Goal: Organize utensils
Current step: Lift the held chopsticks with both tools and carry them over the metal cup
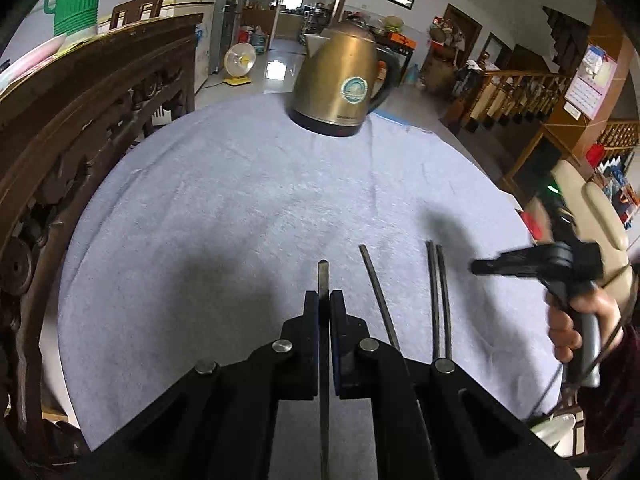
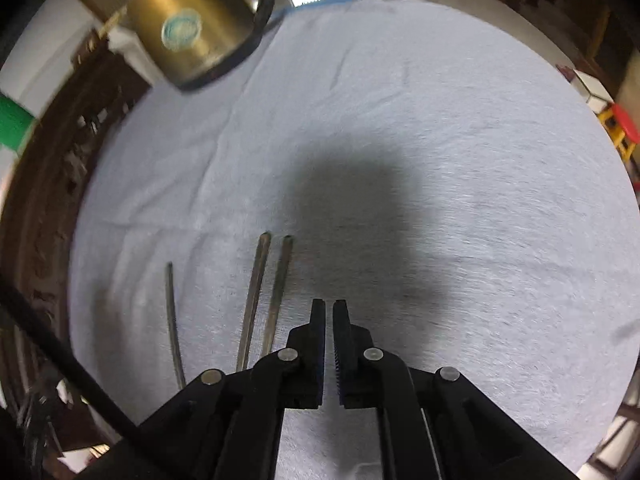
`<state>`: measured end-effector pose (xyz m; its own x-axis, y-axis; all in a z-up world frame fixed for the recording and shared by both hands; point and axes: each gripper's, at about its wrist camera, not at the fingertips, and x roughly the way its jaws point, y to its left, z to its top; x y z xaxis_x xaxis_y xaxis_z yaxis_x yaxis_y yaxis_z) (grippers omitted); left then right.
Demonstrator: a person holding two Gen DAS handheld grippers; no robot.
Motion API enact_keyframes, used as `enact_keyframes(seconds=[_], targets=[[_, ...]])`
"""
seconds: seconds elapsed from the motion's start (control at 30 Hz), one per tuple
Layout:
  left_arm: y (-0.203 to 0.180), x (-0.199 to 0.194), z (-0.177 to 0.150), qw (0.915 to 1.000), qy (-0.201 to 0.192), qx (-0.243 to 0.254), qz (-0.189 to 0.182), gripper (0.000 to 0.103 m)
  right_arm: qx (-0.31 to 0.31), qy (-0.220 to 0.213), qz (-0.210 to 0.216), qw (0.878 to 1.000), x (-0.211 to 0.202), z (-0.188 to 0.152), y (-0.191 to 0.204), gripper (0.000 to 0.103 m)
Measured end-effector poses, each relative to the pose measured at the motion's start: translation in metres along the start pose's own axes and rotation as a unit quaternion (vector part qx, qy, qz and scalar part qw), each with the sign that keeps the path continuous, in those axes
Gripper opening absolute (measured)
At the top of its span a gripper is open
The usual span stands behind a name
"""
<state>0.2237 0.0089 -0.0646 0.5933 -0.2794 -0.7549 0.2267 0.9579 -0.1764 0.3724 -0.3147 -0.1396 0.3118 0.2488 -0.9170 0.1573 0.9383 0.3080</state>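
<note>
The left gripper (image 1: 324, 300) is pinching a thin dark metal chopstick (image 1: 323, 276) above the grey-clothed round table (image 1: 240, 200); the right gripper (image 2: 328, 308) is hovering with fingers pressed together, empty.

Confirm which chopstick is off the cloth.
The one clamped in the left gripper, the chopstick poking out past its jaws. The lone chopstick and the pair lie on the cloth.

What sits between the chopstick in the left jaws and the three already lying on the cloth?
Nothing visible: only bare cloth separates the held chopstick from the single chopstick and the pair.
</note>
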Motion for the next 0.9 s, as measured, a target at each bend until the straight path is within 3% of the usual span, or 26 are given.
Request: enact_keyframes(seconds=[0.33,0.57,0.67,0.9], targets=[[-0.001,-0.006,0.004,0.9998,-0.010,0.014,-0.014,0.005,-0.024,0.055,-0.060,0.996,0.038,0.033,0.028,0.007],[-0.001,-0.010,0.006,0.9995,-0.017,0.013,-0.022,0.005,-0.065,0.047,-0.124,0.989,0.050,0.035,0.051,0.007],[-0.001,-0.013,0.006,0.9995,-0.019,0.011,-0.022,0.005,-0.077,0.046,-0.133,0.987,0.055,0.034,0.058,0.006],[0.002,-0.019,0.003,0.9996,-0.020,0.010,-0.017,0.005,-0.032,0.039,-0.133,0.990,0.040,0.024,0.024,0.003]])
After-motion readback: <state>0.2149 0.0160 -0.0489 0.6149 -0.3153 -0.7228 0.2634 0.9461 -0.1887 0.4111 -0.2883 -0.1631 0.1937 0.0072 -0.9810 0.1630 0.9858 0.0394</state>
